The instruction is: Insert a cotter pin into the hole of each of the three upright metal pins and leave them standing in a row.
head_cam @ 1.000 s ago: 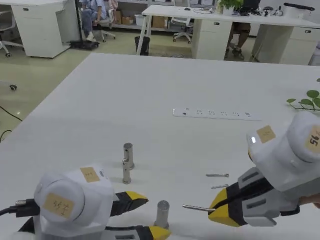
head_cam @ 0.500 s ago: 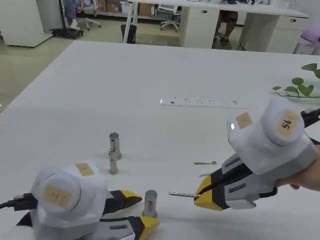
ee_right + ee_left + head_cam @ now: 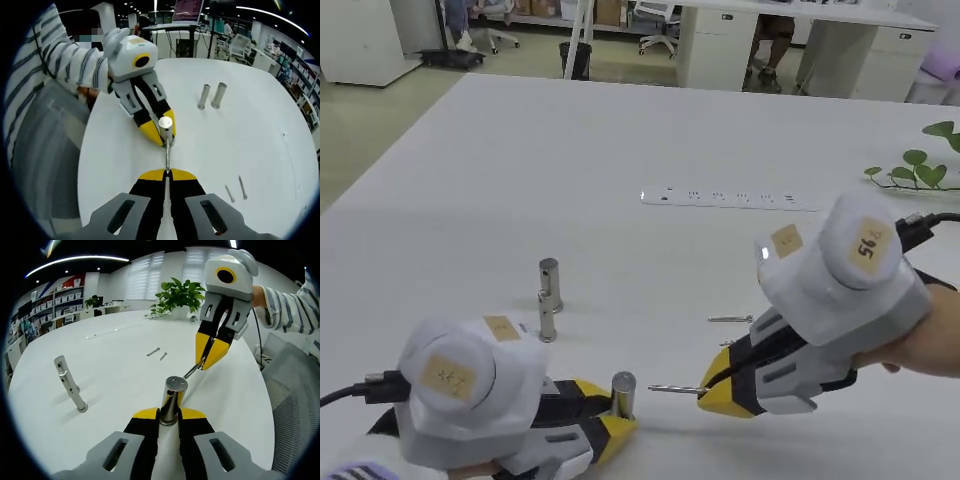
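Head view: the left gripper (image 3: 615, 412) has its fingers clenched on the near pin (image 3: 623, 385), upright on the worktop (image 3: 620, 150). The right gripper (image 3: 712, 392) grasps a cotter pin (image 3: 672, 389), tip just beside it.

Left gripper view: the tip sits below the pin's top.

Right gripper view: the cotter pin points at the pin. I judge insertion is in hand; next, meet the hole and push.

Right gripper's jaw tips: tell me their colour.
Yellow, on black jaws; the white-bodied right gripper shows best in the left gripper view.
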`<state>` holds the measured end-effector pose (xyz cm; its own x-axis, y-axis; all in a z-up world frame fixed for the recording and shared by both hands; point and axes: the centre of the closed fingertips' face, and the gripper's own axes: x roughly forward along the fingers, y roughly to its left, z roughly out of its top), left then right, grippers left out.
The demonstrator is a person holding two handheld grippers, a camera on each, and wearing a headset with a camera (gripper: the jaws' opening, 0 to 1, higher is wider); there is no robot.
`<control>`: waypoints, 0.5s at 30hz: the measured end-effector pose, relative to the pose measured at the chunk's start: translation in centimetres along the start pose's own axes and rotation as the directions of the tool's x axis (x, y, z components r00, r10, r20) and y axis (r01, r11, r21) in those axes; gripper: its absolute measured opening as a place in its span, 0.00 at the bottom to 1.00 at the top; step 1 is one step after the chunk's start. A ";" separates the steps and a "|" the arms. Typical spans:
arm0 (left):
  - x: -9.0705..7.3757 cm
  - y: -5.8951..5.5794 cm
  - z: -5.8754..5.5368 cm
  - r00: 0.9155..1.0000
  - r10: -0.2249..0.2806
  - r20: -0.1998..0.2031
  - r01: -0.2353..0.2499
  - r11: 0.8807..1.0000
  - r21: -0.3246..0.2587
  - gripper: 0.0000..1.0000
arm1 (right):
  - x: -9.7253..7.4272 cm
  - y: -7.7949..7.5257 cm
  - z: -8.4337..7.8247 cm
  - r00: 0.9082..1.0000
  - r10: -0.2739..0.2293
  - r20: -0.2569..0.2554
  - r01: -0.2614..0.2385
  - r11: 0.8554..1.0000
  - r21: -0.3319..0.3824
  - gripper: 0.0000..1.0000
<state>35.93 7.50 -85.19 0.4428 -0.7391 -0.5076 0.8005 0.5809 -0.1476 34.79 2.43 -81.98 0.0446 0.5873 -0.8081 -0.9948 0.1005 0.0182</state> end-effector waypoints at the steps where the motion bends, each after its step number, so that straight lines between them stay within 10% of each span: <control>1: 0.0 0.0 0.0 1.000 -0.002 0.000 0.002 1.000 0.003 0.13 | 0.1 0.0 0.0 1.000 0.001 0.001 -0.001 1.000 0.000 0.03; 15: 0.1 0.0 -0.1 1.000 -0.002 0.001 0.002 1.000 0.004 0.12 | 0.7 -0.2 0.6 1.000 -0.003 0.009 0.003 1.000 -0.023 0.03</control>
<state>35.96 7.44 -85.30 0.4419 -0.7407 -0.5060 0.8027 0.5783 -0.1455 35.04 3.35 -82.18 0.0485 0.5946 -0.8026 -0.9964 0.0842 0.0022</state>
